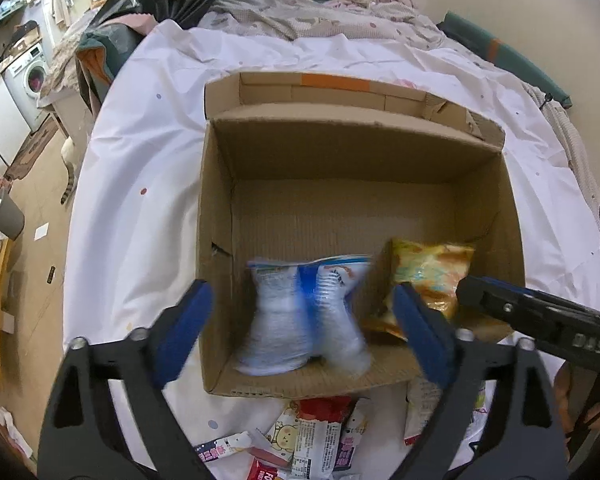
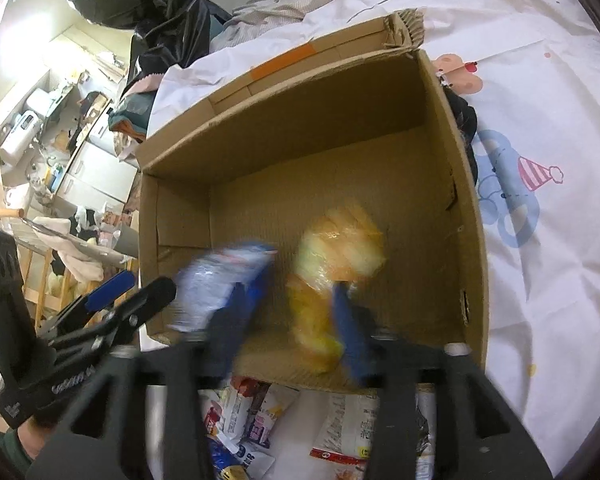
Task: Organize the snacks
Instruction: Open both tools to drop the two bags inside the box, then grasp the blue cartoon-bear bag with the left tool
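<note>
Left wrist view is showing a white bedsheet with small printed dots and cartoon figures (image 1: 148, 128) spreading across a bed, and an open brown cardboard box (image 1: 380, 148) is sitting on it with its flaps up. Inside that box, a blue-and-white plastic snack bag (image 1: 304, 312) is lying blurred near the front wall, and a yellow-and-orange crinkly snack bag (image 1: 432, 276) is lying just beside it on the right. The left gripper (image 1: 304, 320) is hanging over the box's near left corner with its blue-padded jaws spread wide, released, the blue-and-white bag showing between them without either pad pressing on it. From the right wrist view, the right gripper (image 2: 288, 336) is hovering over the near edge of the box (image 2: 340, 120), its jaws parted and blurred; the yellow bag (image 2: 332, 264) is lying just ahead of the right finger, and whether it is touching that pad cannot be told. A loose pile of small printed snack packets (image 1: 320, 440) is lying on the sheet just in front of the box.
</note>
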The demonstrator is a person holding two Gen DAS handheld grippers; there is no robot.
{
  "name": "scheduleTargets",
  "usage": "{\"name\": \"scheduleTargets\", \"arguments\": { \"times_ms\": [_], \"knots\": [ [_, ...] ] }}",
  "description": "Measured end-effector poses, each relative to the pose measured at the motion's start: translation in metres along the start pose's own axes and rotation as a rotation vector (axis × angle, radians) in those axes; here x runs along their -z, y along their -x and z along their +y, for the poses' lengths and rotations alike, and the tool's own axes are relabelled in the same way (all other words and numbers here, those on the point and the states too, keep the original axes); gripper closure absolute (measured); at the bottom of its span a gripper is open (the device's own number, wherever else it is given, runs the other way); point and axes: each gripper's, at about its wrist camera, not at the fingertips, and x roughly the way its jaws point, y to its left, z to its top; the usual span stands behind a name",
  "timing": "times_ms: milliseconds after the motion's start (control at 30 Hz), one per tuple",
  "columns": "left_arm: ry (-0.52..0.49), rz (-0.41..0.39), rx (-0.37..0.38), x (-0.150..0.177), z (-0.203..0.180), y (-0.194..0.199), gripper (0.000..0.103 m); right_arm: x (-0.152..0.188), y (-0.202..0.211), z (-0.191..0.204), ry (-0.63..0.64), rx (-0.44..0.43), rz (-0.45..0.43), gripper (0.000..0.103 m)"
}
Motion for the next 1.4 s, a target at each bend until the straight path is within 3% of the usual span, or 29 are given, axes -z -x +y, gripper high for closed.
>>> {"name": "scheduleTargets", "arguments": {
  "times_ms": [33,767,1400],
  "knots": [
    [0.0,-0.006,0.002,0.0,0.0,0.001,0.012,0.0,0.003,0.0,-0.002,-0.003,-0.017,0.027],
    [0.031,-0.068,-0.004,0.001,0.01,0.023,0.012,0.0,0.021,0.014,0.062,-0.004,-0.069,0.027],
    [0.089,-0.106,-0.047,0.046,0.04,0.072,0.012,0.047,0.067,0.012,0.046,0.035,-0.124,0.027]
  ]
}}
